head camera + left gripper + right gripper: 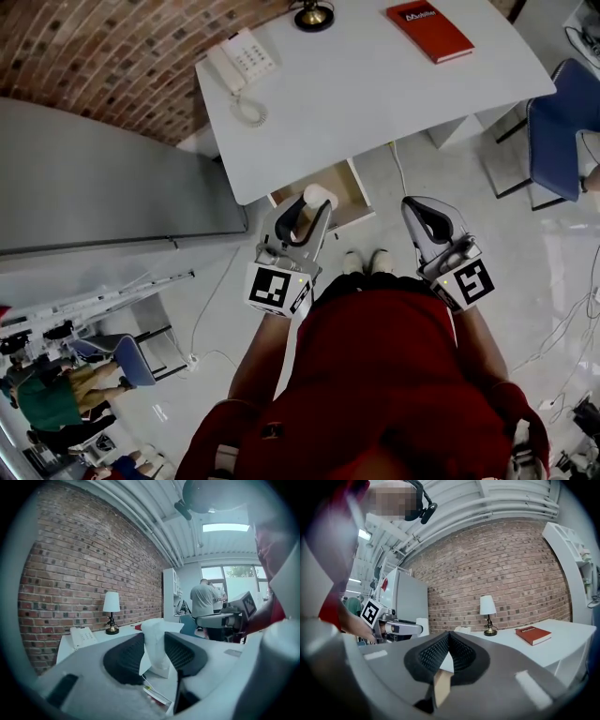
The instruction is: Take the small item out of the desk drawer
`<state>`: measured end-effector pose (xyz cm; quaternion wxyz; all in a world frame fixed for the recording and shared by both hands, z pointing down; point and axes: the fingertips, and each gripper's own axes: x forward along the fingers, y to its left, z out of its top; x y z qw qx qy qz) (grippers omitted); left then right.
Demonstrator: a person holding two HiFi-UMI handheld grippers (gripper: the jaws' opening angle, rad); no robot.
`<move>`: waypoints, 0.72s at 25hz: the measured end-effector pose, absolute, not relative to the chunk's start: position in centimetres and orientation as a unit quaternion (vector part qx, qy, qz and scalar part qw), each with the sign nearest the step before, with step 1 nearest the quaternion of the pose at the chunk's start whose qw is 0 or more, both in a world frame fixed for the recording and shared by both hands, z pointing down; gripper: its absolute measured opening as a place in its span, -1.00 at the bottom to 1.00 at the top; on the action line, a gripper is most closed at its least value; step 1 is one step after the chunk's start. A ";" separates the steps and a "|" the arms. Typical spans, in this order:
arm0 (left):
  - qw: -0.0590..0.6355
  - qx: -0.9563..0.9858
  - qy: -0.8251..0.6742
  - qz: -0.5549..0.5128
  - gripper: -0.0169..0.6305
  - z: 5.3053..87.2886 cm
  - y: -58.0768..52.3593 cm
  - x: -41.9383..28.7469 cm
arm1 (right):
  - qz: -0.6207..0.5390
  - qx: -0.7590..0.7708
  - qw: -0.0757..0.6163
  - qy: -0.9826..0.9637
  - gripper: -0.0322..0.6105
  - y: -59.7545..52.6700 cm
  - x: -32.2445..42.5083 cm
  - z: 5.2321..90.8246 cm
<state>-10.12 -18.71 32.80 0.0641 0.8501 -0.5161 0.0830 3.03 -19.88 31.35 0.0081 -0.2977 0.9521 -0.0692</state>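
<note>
**A:** Small item [320, 197], the white one: where is it, measured from the drawer [360, 192]?

**B:** Just above the drawer's open front and clear of its walls. The left tool [315, 210] is grasping it. In the left gripper view both pads press on its sides and its top pokes up past them. I can't tell what it's made of, though it looks a bit crumpled.

**A:** And the other one?

**B:** The right tool [427, 220] hangs to the right of the drawer, clenched on nothing, with its jaws meeting.

**A:** So the item is as good as out?

**B:** I'd judge so. What's left is to carry it away cleanly.

**A:** How should that be done?

**B:** Hold the squeeze even. A thing that looks this light probably needs no more force, and a harder pinch may only deform it. Draw it toward the body, away from the drawer, before raising it, because the white surface [375, 94] overhangs the drawer's back half and its edge could knock the item loose.

**A:** Where should it be set down?

**B:** On the bare middle of the surface beyond the drawer, between the telephone [242, 61] and the red book [429, 30]. Lower it until it rests, then let go. The right tool should stay out of the path.
</note>
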 end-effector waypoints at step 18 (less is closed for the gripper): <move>0.054 0.852 -0.518 0.055 -0.51 31.6 -16.1 -11.0 | -0.052 -0.312 0.007 0.949 -0.86 -17.1 2.6 30.3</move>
